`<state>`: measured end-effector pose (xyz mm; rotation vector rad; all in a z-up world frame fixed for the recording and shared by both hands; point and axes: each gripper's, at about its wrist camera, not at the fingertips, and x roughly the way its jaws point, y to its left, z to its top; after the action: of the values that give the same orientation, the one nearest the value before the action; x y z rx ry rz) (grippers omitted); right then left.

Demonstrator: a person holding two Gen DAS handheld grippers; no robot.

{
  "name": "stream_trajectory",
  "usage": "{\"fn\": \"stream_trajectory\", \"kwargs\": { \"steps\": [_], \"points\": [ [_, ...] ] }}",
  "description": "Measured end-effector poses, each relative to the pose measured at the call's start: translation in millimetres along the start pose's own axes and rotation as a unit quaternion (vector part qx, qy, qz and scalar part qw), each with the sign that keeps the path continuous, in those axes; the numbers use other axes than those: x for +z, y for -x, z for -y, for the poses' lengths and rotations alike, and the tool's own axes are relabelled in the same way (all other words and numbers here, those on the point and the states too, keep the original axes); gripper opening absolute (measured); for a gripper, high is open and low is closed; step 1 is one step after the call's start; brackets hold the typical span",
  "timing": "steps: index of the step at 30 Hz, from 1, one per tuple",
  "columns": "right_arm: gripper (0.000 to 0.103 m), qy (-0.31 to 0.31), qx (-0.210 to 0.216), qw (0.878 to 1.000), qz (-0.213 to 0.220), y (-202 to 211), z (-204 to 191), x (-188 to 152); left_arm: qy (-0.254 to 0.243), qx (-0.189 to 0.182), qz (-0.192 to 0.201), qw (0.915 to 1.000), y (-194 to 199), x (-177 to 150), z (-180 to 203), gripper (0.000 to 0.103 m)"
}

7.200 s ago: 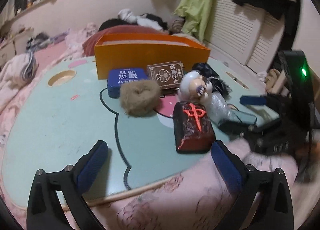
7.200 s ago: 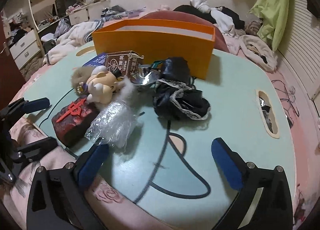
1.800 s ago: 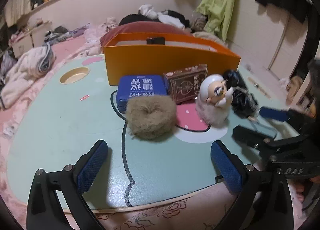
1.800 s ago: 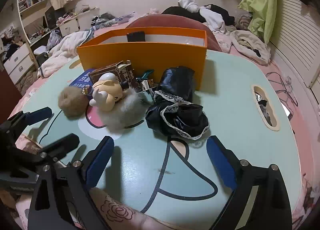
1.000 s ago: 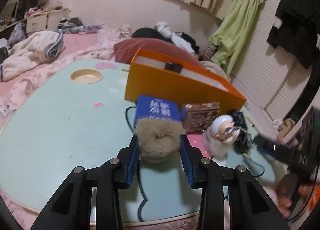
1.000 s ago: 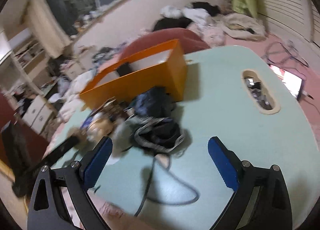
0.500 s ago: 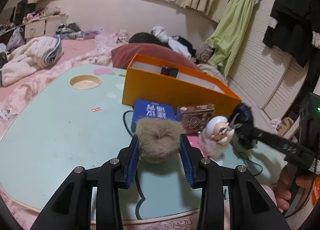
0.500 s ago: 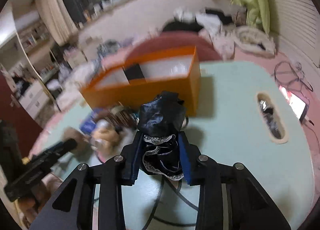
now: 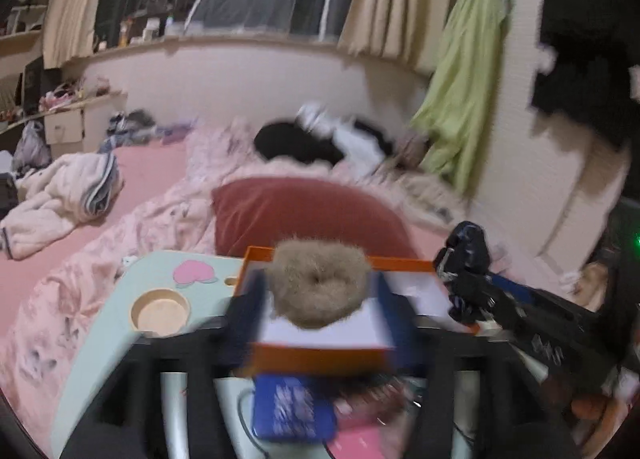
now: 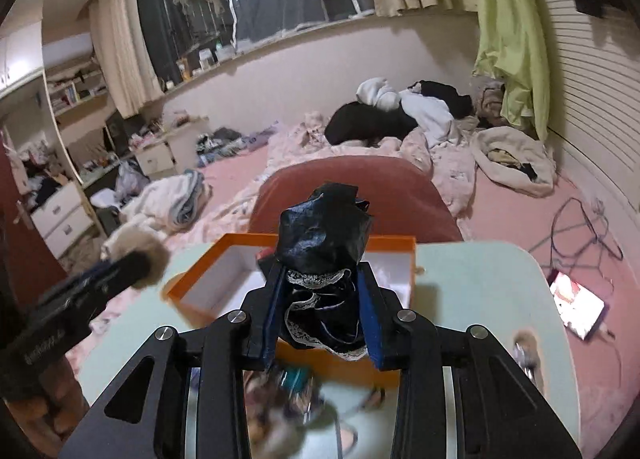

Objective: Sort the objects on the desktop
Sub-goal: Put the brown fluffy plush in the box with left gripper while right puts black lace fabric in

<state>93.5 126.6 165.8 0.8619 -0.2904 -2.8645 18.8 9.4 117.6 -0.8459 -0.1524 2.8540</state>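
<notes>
My left gripper [image 9: 320,299] is shut on a brown fluffy scrunchie [image 9: 320,281] and holds it up over the open orange box [image 9: 312,355]. My right gripper [image 10: 322,311] is shut on a black lace-trimmed pouch [image 10: 322,243] and holds it above the same orange box [image 10: 224,287]. The right gripper with the pouch [image 9: 466,255] shows at the right of the left wrist view. The left gripper with the scrunchie [image 10: 136,247] shows at the left of the right wrist view.
A blue tin [image 9: 292,411] and a brown card box [image 9: 376,399] lie on the mint table [image 9: 104,343] in front of the orange box. A round cup hole [image 9: 160,311] is in the table's left. A red cushion [image 9: 304,215] and bedding lie behind.
Both grippers have risen and moved forward with their loads, from the table in front of the orange box to above its opening. Both views are blurred by motion.
</notes>
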Motion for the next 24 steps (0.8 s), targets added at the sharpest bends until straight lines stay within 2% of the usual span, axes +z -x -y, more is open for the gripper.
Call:
{"fn": "stream_trajectory", "kwargs": {
  "steps": [1,2,3,4,5,6,7,12,14,17,24],
  "points": [
    [0.047,0.003,-0.006,1.0,-0.016,-13.3,0.2,-1.1,-0.004,0.019,-0.019,0.9996,-18.9,2.4,-1.5,0.098],
    [0.062,-0.004,-0.018,0.998,-0.053,-33.1,2.1,-5.5,-0.005,0.03,-0.023,0.9993,-29.1,0.8,-3.4,0.098],
    [0.066,-0.014,-0.026,0.997,-0.072,-41.6,6.6,-12.3,-0.005,0.033,-0.03,0.999,-39.3,-2.9,-5.9,0.098],
    [0.067,-0.018,-0.027,0.997,-0.074,-48.1,8.7,-19.1,-0.003,0.03,-0.043,0.9986,-46.9,-6.5,-7.4,0.098],
    [0.068,0.01,-0.044,0.997,-0.056,-47.5,3.3,-26.2,-0.003,0.014,-0.071,0.9974,-57.6,-11.5,-8.4,0.098],
    [0.068,0.047,-0.067,0.995,-0.052,-47.5,-4.9,-31.3,-0.017,0.012,-0.078,0.9968,-62.1,-15.9,-6.8,0.098],
    [0.069,0.061,-0.074,0.994,-0.05,-45.4,-9.4,-33.6,-0.034,0.023,-0.068,0.9968,-59.8,-19.0,-2.1,0.098],
    [0.069,0.055,-0.06,0.995,-0.06,-37.3,-3.7,-36.8,-0.019,-0.017,-0.101,0.9945,-51.9,-23.5,-0.8,0.098],
    [0.069,0.058,-0.058,0.995,-0.054,-32.6,-2.7,-40.4,-0.021,-0.02,-0.092,0.9953,-46.3,-27.6,0.1,0.098],
    [0.068,0.052,-0.057,0.995,-0.056,-30.8,-0.3,-38.5,-0.073,-0.005,-0.087,0.9935,-40.0,-38.4,9.7,0.097],
    [0.069,0.058,-0.048,0.995,-0.068,-27.2,1.5,-35.6,-0.073,-0.01,-0.087,0.9935,-24.4,-44.3,9.5,0.097]
  ]
}}
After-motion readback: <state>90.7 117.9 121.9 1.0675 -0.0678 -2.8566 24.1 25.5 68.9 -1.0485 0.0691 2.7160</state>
